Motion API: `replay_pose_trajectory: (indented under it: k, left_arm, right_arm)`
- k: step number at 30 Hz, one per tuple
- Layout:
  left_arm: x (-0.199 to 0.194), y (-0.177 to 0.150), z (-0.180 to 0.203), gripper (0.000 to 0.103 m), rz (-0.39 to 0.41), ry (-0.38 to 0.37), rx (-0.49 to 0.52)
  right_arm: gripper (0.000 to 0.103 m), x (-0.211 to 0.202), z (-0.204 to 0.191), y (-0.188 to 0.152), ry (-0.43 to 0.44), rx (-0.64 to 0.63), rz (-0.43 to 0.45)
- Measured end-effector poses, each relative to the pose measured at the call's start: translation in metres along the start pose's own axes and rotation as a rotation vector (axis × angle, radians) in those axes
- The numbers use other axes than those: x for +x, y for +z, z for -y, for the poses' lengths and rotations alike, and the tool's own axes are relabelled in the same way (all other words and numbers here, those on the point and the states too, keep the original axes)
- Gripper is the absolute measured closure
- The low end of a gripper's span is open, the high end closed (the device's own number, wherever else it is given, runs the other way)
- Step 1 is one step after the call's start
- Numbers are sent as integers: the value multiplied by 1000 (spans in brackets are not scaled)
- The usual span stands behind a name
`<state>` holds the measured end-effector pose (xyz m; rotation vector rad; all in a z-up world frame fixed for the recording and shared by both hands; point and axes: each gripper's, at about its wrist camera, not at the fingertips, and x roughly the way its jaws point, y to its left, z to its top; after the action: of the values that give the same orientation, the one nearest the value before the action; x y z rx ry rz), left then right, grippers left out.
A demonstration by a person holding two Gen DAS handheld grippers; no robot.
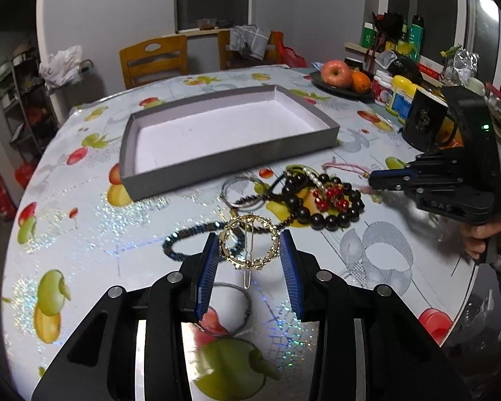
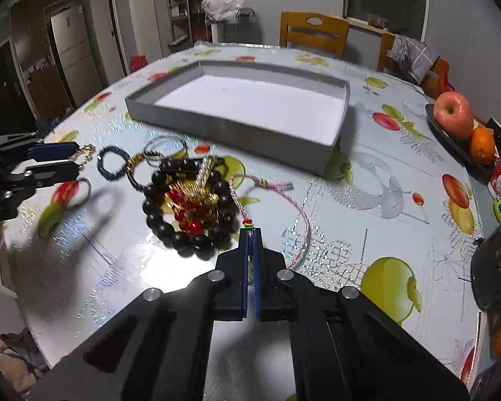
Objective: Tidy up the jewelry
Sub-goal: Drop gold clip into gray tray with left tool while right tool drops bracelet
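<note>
Both grippers at the jewelry pile, grey tray unfilled.
Left gripper point(image 1: 249, 254) was spread, its pads either side of the gold ring hair clip point(image 1: 249, 246), near side of the grey tray point(image 1: 197, 180) on the bench point(image 1: 83, 234). Right of it lay the black bead bracelet point(image 1: 320, 214) pile. Right gripper point(image 2: 249, 234) was pressed together, pinching the pink cord bracelet point(image 2: 267, 183) at its coloured beads.

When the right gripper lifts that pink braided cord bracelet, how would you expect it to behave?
The pink cord bracelet will probably be floppy: it lies in a loose, uneven loop on the table, so it should sag and dangle from the right gripper, shut on its beaded end. It looks thin, so likely light. Its far part lies near the black bead bracelet and might snag.
</note>
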<state>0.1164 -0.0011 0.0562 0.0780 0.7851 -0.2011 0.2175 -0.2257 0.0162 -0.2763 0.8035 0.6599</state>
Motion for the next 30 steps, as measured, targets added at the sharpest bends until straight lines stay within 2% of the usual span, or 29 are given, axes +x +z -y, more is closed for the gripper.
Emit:
replay_pose_trajectory:
  k: [10, 14, 18, 24, 30]
  left_arm:
    - [-10, 28, -26, 64, 49, -4, -22]
    - [-4, 44, -42, 64, 51, -23, -36]
    - [8, 64, -55, 64, 48, -9, -22]
    - [49, 94, -78, 64, 10, -14, -36]
    - [92, 108, -96, 64, -48, -32, -72]
  right_arm:
    - [101, -43, 14, 32, 57, 83, 146]
    - [101, -50, 21, 47, 72, 107, 179]
    - [101, -51, 26, 67, 82, 115, 207]
    - [101, -36, 32, 105, 78, 110, 221]
    - [101, 15, 40, 128, 32, 112, 147]
